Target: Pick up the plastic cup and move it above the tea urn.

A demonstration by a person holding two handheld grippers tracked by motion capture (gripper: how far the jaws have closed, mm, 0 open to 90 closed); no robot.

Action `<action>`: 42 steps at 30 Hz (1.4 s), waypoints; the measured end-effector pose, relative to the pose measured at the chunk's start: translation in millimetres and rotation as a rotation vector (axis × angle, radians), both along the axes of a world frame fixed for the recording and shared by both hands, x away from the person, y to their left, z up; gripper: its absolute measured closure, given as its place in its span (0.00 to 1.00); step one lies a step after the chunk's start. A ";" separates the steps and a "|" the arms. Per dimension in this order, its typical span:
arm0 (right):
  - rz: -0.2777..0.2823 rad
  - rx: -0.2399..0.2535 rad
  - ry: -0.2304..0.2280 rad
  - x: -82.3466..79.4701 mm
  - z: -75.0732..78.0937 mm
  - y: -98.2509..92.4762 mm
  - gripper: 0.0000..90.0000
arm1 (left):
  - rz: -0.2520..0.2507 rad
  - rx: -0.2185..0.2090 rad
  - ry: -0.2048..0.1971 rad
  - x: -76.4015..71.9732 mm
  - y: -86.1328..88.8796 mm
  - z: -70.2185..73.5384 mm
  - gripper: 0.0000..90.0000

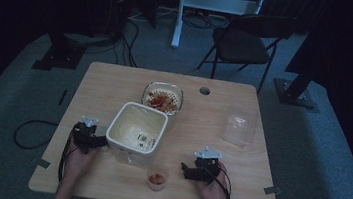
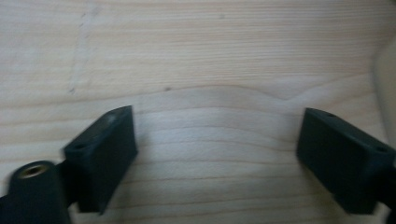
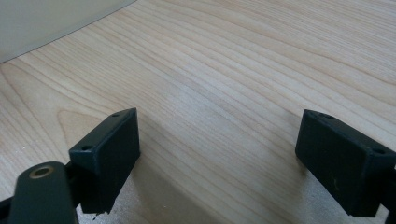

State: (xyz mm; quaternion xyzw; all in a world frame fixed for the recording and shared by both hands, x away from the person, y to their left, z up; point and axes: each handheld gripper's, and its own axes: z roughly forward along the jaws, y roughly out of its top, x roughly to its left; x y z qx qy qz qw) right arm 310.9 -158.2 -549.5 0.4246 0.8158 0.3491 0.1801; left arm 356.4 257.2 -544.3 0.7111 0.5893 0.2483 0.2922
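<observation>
My left gripper (image 1: 95,140) rests low over the wooden table (image 1: 116,80), just left of a white square tub (image 1: 136,132). In the left gripper view the left gripper (image 2: 217,154) stands open, bare wood between its jaws and the tub's edge (image 2: 385,79) at the right. My right gripper (image 1: 189,171) sits near the front edge, just right of a small clear cup (image 1: 157,178) holding orange-red food. In the right gripper view the right gripper (image 3: 217,156) is open over bare wood, with the tub's wall (image 3: 46,23) at the top left.
Behind the tub stands a bowl (image 1: 163,98) of red and orange food. A clear plastic container (image 1: 238,126) lies at the right of the table, and a cable hole (image 1: 204,90) sits near the back edge. A folding chair (image 1: 244,42) stands beyond the table.
</observation>
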 end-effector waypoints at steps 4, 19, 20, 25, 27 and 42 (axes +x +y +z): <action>-0.004 0.003 -0.001 -0.6 0.1 -1.3 0.16 | -0.145 0.007 0.015 2.6 4.3 1.3 0.18; 0.029 -0.013 0.021 1.1 2.6 -7.1 0.17 | -0.218 0.004 -0.001 0.8 6.9 -0.4 0.18; 0.028 -0.017 0.027 0.9 3.5 -7.9 0.19 | -0.206 0.003 0.002 1.1 6.7 -0.6 0.16; -0.032 -0.067 0.064 -1.6 14.8 -14.0 0.35 | -0.147 0.010 0.026 4.0 5.7 -1.6 0.03; -0.082 -0.064 0.032 -1.2 20.1 -21.9 0.35 | -0.148 0.009 0.026 3.9 5.7 -1.7 0.03; -0.460 0.001 -0.077 40.8 75.3 -117.5 0.56 | -0.141 0.009 0.026 3.7 5.1 -1.6 0.03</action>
